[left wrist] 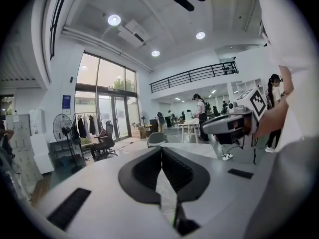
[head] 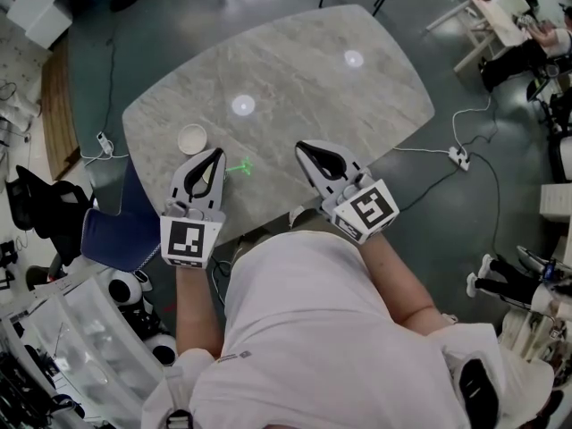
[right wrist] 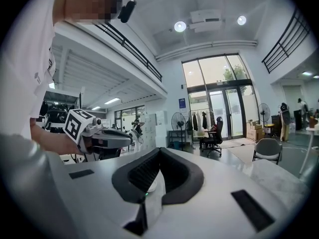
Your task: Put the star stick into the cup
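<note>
Shirt (head: 304,329) fills the head view's bottom; beyond it, the star stick (head: 239,166) lies on the table (head: 357,105) just right of the left gripper (head: 217,156), near the cup (head: 192,138). Left gripper view: jaws together, empty. Right gripper view: the right gripper (right wrist: 159,151) is likewise closed on nothing.

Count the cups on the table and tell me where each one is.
1. The cup stands near the table's left edge, close to the left gripper. No other cup shows.
</note>
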Motion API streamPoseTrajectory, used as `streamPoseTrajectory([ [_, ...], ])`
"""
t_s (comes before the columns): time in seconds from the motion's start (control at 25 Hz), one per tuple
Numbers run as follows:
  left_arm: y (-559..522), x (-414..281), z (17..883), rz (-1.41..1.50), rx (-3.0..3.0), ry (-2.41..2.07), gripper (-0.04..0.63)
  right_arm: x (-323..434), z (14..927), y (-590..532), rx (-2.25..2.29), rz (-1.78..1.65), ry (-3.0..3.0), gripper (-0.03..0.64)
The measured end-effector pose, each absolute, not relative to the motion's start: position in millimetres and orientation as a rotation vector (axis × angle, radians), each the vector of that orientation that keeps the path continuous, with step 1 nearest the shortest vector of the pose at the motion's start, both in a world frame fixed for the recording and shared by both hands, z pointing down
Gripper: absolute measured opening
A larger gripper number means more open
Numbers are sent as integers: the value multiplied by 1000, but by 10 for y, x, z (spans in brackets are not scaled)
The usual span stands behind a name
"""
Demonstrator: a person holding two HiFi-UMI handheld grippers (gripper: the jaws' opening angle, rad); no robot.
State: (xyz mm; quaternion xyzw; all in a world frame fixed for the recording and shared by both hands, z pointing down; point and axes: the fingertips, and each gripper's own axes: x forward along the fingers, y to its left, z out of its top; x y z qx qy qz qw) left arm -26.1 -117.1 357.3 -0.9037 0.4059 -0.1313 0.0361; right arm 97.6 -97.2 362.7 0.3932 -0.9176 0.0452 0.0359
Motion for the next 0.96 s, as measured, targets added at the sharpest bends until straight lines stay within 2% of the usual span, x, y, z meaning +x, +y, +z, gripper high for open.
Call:
streamPoseTrajectory([
  [0.96,-1069,-534,3794,-511,-2762,1337,2,817,3763,-982,1155,210,-2810,11],
])
